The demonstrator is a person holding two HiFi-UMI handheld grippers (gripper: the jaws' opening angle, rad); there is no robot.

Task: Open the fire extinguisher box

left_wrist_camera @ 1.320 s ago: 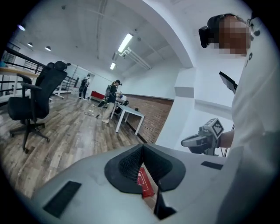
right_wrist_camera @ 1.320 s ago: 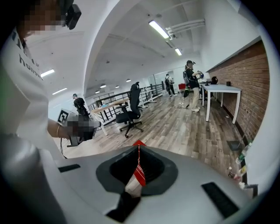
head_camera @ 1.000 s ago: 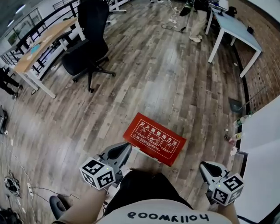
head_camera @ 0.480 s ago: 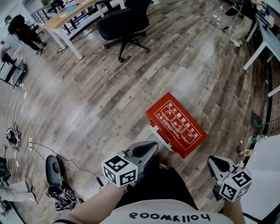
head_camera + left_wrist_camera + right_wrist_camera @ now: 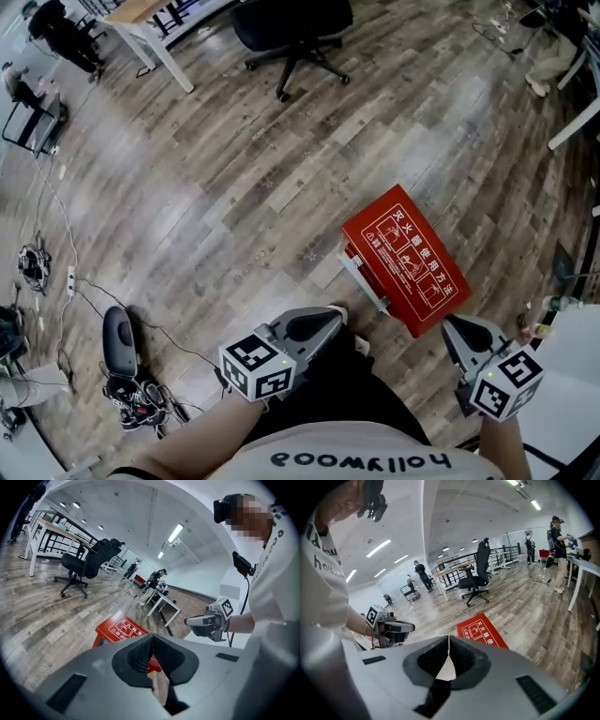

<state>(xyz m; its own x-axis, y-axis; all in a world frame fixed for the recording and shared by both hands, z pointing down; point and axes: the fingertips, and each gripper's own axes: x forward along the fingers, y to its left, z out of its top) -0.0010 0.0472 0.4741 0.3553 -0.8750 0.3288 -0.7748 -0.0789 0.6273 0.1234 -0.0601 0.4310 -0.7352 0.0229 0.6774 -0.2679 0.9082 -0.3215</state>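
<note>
On the plank floor (image 5: 234, 178) a red, white-printed box (image 5: 405, 258) is laid shut; left gripper (image 5: 335, 316) and right gripper (image 5: 451, 325) are pressed together, empty.

The left gripper (image 5: 328, 319) and the right gripper (image 5: 450, 326) are held low and well apart, both pointed forward and down; each pair of jaws is pressed together, nothing gripped.

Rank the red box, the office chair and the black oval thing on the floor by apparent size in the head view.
Red box
Office chair, cropped at the top, so unsure against the box
Black oval thing, clearly smallest
</note>
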